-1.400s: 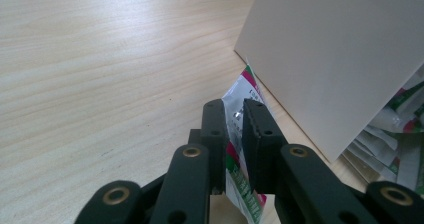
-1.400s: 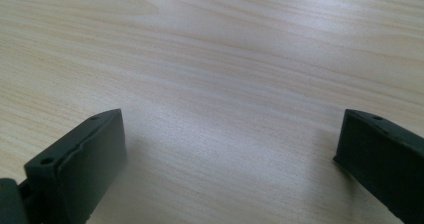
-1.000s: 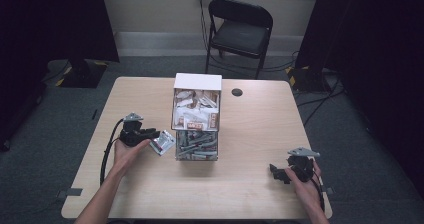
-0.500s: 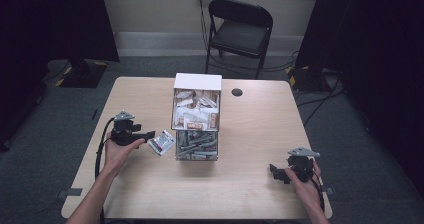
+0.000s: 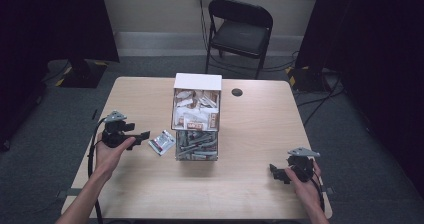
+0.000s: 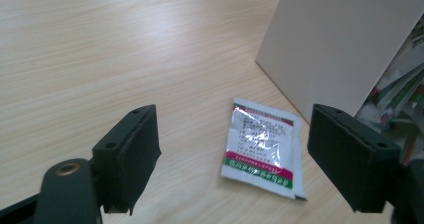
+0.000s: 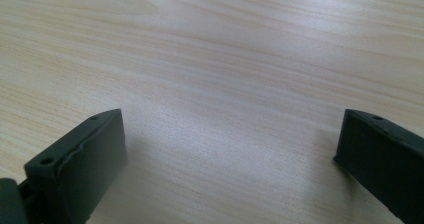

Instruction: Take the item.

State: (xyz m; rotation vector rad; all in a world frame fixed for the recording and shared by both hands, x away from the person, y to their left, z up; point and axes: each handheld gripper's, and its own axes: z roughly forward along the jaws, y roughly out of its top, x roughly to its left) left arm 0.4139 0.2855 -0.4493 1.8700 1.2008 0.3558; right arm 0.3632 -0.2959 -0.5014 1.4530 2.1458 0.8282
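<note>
On table (image 5: 250,184), packet (image 6: 262,149) lies flat just ahead of wide-open, empty left claw (image 6: 235,159).

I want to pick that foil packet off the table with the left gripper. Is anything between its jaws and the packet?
Nothing visible. The left gripper is open, and the packet lies flat on bare table just ahead of it. The white box stands beside the packet, not in the path.

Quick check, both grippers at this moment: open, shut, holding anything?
Left gripper: open, holding nothing; the sachet lies on the table between its jaws.
Right gripper: open, holding nothing, bare table under it.
</note>
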